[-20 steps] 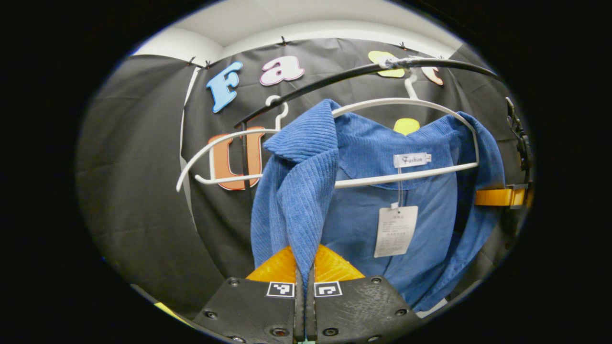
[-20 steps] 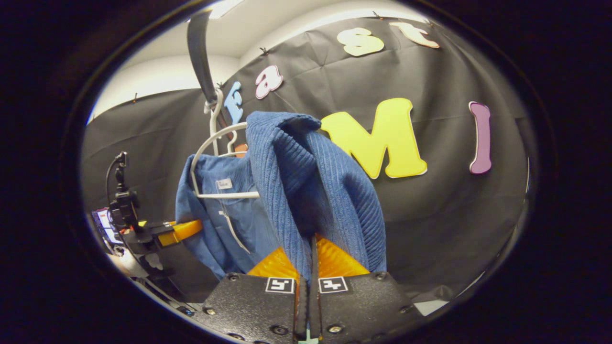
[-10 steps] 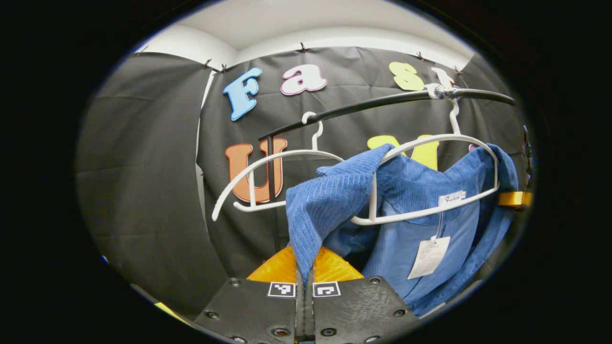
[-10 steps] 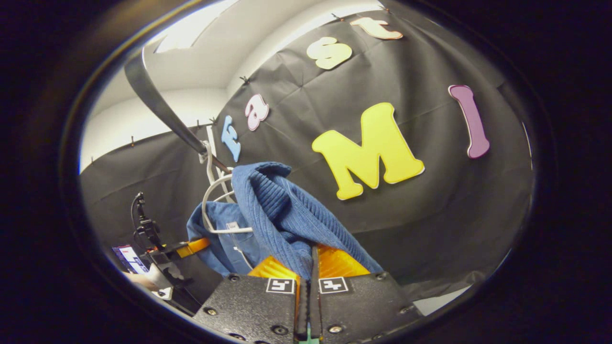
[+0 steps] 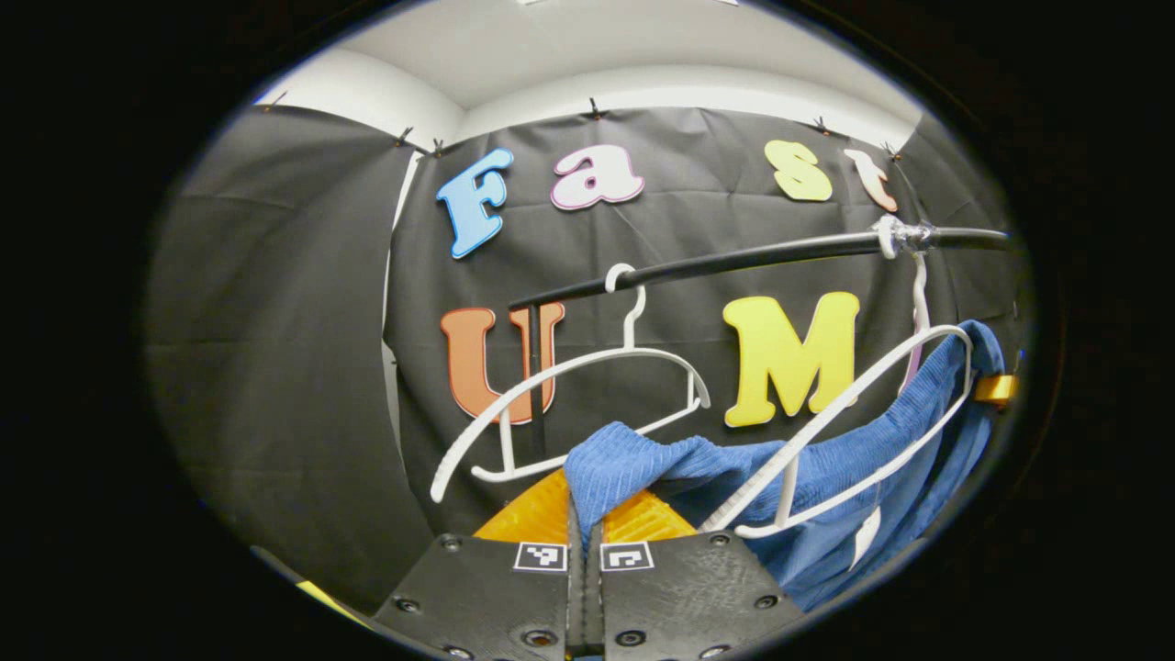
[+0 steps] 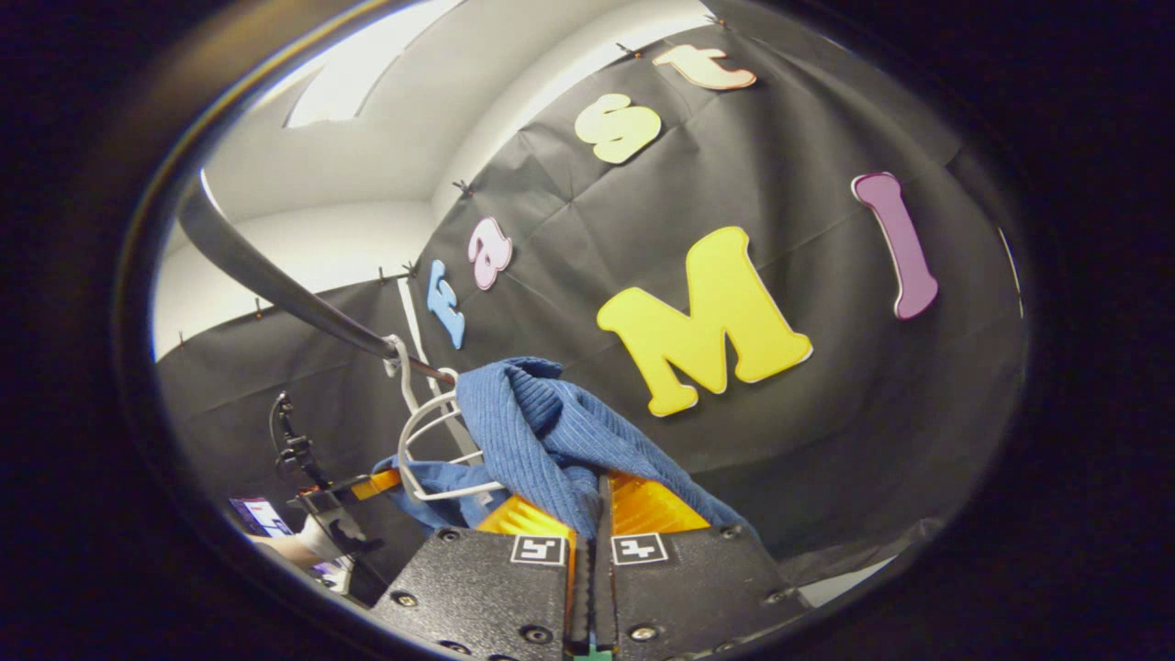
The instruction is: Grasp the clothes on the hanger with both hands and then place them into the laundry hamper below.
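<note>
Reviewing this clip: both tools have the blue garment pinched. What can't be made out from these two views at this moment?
- Hang tag print, left gripper view: too small and edge-on.
- Lower part of the blue garment, left gripper view: cut off by the image edge and the left tool.
- Garment's far side on the hanger, right gripper view: covered by its own bunched fold above the right tool.

Recording booth, black cloth walls (image 5: 275, 321), white ceiling (image 5: 597, 46), black clothes rail (image 5: 734, 259), white hangers (image 5: 587, 386)
</note>
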